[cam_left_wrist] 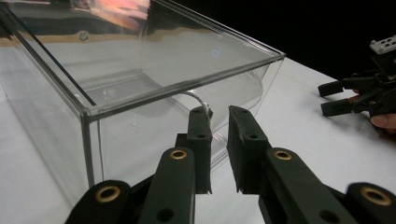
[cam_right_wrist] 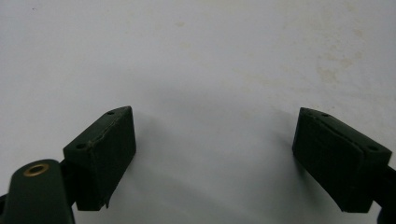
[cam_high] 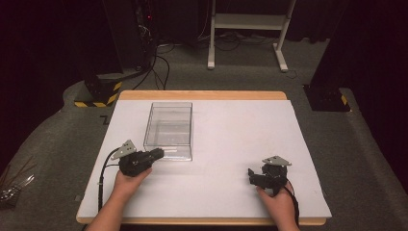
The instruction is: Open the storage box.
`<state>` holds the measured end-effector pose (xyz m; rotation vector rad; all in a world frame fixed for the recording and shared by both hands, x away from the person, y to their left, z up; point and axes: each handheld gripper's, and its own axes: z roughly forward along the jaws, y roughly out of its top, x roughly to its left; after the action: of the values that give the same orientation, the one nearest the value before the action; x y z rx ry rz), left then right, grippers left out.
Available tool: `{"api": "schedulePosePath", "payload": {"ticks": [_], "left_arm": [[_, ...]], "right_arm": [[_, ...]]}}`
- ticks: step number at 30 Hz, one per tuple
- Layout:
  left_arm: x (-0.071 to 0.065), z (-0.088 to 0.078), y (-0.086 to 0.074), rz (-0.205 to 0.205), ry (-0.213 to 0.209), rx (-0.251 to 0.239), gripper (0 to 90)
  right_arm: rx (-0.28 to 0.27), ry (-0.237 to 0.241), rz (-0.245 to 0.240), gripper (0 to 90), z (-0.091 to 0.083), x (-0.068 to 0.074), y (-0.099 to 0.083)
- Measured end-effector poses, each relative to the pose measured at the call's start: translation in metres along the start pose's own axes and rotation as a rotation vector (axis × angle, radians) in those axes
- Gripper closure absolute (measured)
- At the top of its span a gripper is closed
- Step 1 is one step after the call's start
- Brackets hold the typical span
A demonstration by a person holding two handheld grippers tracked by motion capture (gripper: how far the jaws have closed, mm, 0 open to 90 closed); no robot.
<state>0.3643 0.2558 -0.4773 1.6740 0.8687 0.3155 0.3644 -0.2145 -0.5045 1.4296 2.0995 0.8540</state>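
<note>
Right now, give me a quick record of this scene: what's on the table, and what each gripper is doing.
surface: white table top
object: clear plastic box, open top, empty
left gripper: at the box's near wall, jaws narrow, a small gap between them
right gripper: jaws wide open over bare table, holding nothing

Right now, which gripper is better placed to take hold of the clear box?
Left. The left gripper is at the clear box's near wall, jaws nearly closed with the wall's handle between them. The right gripper sits far off on the white table, jaws wide open.
</note>
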Motion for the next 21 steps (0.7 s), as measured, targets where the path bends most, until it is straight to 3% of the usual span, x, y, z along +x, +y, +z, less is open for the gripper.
{"api": "schedulePosePath", "payload": {"ticks": [13, 21], "left_arm": [[-0.010, -0.012, -0.010, -0.002, -0.028, -0.019, 80.9], [-0.015, -0.018, -0.011, 0.009, -0.041, 0.000, 81.8]], "right_arm": [[0.000, 0.000, 0.000, 13.4, 0.000, 0.000, 0.000], [0.000, 0.000, 0.000, 13.4, 0.000, 0.000, 0.000]]}}
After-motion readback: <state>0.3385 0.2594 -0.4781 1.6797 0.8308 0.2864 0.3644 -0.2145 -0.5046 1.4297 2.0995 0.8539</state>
